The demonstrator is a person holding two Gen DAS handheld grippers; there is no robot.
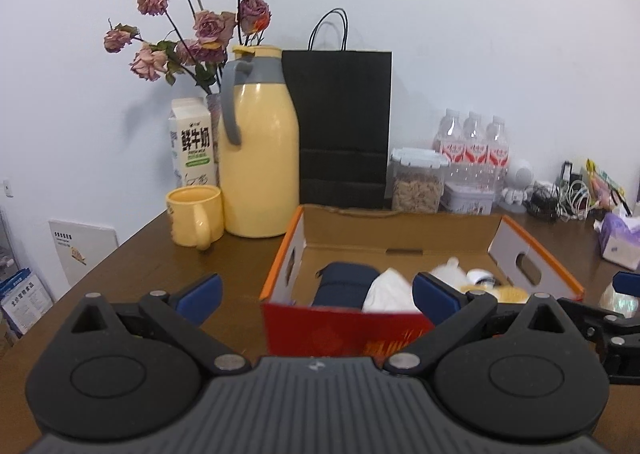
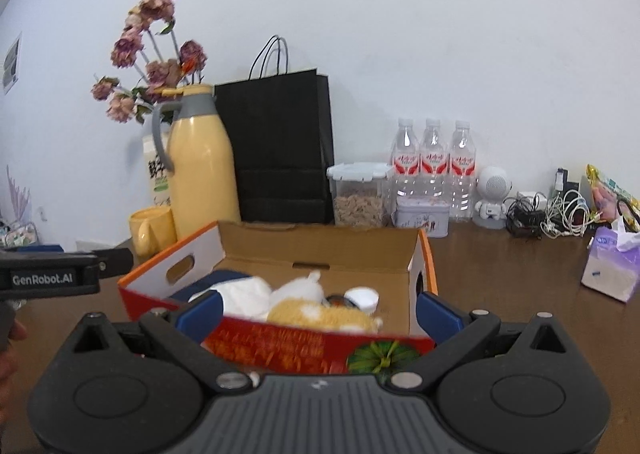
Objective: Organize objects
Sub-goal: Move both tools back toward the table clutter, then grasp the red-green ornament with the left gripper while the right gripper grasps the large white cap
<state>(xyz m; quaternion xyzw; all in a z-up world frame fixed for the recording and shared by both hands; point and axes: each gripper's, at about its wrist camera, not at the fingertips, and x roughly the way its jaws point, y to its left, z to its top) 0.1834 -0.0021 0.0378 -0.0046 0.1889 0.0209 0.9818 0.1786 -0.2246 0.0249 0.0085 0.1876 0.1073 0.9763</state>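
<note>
Far left in the left wrist view: table edge running diagonally, a white board leaning below it. Along the wall, left to right: milk carton, yellow mug, yellow thermos jug with dried roses behind, black paper bag, clear food container, small tin, three water bottles, tangled cables, tissue pack. Open brown tabletop left of the cardboard box, between the mug and the near edge; a narrower bare strip between box and tissue pack on the right.

Left gripper: spread wide, holding nothing, its blue fingers astride the box's near left corner; touching or just clear, cannot tell. Right gripper: likewise wide, empty, straddling the red near wall of the box from above.

Box in mid-table, close before both grippers, long axis running left to right, open side up, handle cut-outs in both end walls. Inside, left to right in the right wrist view: dark blue pouch, white cloth, yellow-and-white plush toy, small white lidded jar.
</note>
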